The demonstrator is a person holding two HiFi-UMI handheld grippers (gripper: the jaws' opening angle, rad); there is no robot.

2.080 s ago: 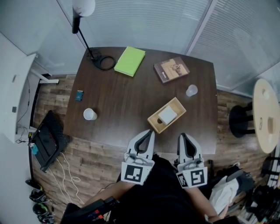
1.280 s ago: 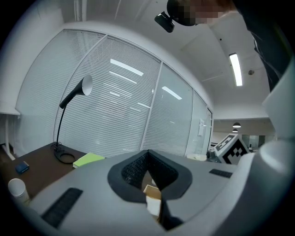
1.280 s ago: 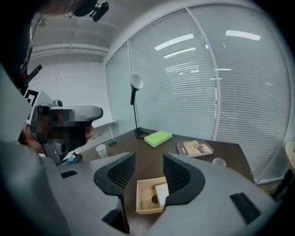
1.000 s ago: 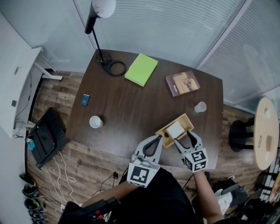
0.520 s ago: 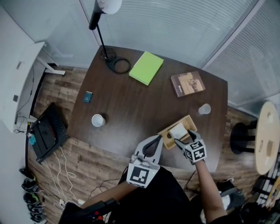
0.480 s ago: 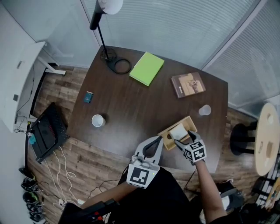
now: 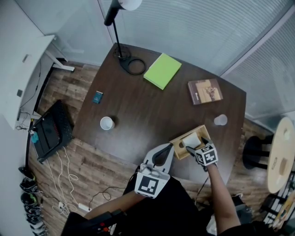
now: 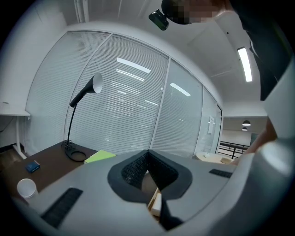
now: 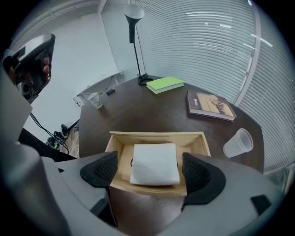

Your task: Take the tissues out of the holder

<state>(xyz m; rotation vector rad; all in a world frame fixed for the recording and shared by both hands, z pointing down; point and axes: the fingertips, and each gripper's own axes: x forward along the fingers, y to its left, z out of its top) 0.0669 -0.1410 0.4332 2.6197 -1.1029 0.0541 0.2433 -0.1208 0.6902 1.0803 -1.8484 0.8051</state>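
A wooden holder (image 7: pixel 177 141) stands near the table's front right edge with a white stack of tissues (image 7: pixel 191 139) in it. My right gripper (image 7: pixel 195 147) hovers just over the holder's near end. In the right gripper view its jaws are opening, and the fingers (image 9: pixel 100 168) stand either side of the tissues (image 9: pixel 155 164) above the holder (image 9: pixel 156 134) without touching them. My left gripper (image 7: pixel 168 147) is held just left of the holder at the table's front edge. Its jaws are shut with nothing between them (image 8: pixel 148 155).
On the table stand a desk lamp (image 7: pixel 120 9), a green notebook (image 7: pixel 162 70), a brown book (image 7: pixel 205 91), a clear plastic cup (image 7: pixel 221 120), a white paper cup (image 7: pixel 107 123) and a small blue object (image 7: pixel 97 97). The plastic cup (image 9: pixel 238 143) is right of the holder.
My right gripper has moved forward over the holder's near end and its jaws have spread wider. The left gripper has stayed beside the holder.
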